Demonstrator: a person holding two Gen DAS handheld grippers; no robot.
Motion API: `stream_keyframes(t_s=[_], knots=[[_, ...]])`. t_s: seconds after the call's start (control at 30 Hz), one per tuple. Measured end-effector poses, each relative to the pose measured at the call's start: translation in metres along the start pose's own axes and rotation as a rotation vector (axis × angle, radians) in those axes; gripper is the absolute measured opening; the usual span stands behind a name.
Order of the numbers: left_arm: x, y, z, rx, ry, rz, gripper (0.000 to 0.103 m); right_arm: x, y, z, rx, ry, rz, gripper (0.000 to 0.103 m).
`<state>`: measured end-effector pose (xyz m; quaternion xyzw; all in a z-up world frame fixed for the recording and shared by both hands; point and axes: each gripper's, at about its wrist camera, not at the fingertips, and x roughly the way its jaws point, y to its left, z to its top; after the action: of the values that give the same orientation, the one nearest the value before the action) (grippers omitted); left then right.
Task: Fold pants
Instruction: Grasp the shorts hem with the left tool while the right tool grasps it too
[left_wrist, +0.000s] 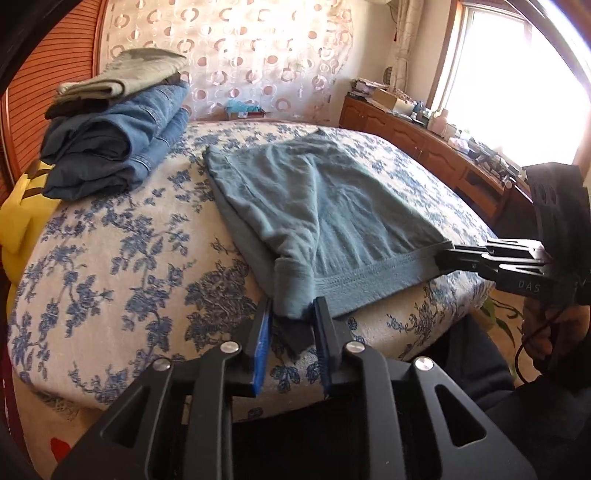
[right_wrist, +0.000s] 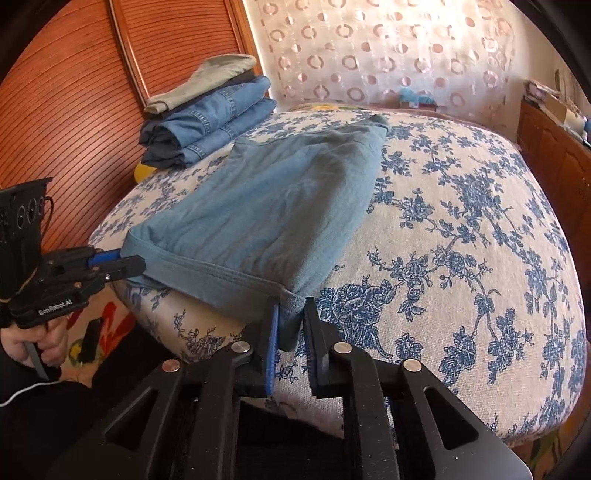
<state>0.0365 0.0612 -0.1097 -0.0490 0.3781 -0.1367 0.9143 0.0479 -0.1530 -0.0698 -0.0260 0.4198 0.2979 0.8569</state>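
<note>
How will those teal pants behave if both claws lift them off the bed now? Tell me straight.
Probably floppy: the teal pants already wrinkle and sag over the bed edge between the left claw and right claw. Likely light, being thin knit that bunches at each pinch. The middle would probably droop, since only the two near corners are held.

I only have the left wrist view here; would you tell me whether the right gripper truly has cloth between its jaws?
Observer: Yes. The right gripper has a corner of the blue-green knit pants bunched between its blue pads, at the waistband's end.
Operator: Thank you. How does my left gripper look from the side?
Observer: The left gripper has its jaws closed flat on the opposite waistband corner, right at the near edge of the blue-floral bed.
</note>
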Motion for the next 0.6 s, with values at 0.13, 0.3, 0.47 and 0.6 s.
stream_keyframes(t_s=[0.13,0.3,0.47,0.6], knots=[[-0.01,-0.001,0.006,0.01,-0.034,-0.003,0.021,-0.005,0.0,0.001,-0.002,-0.017,-0.011,0.018],[-0.008,-0.003,0.014,0.014,-0.041,-0.005,0.021,-0.008,0.002,0.002,-0.011,-0.029,-0.023,0.02],[0.001,-0.002,0.018,0.008,-0.031,-0.002,0.021,-0.008,0.005,0.002,-0.028,-0.03,-0.033,0.021],[-0.002,-0.005,0.019,0.006,-0.039,-0.003,0.021,-0.006,0.005,0.001,-0.026,-0.029,-0.033,0.021]])
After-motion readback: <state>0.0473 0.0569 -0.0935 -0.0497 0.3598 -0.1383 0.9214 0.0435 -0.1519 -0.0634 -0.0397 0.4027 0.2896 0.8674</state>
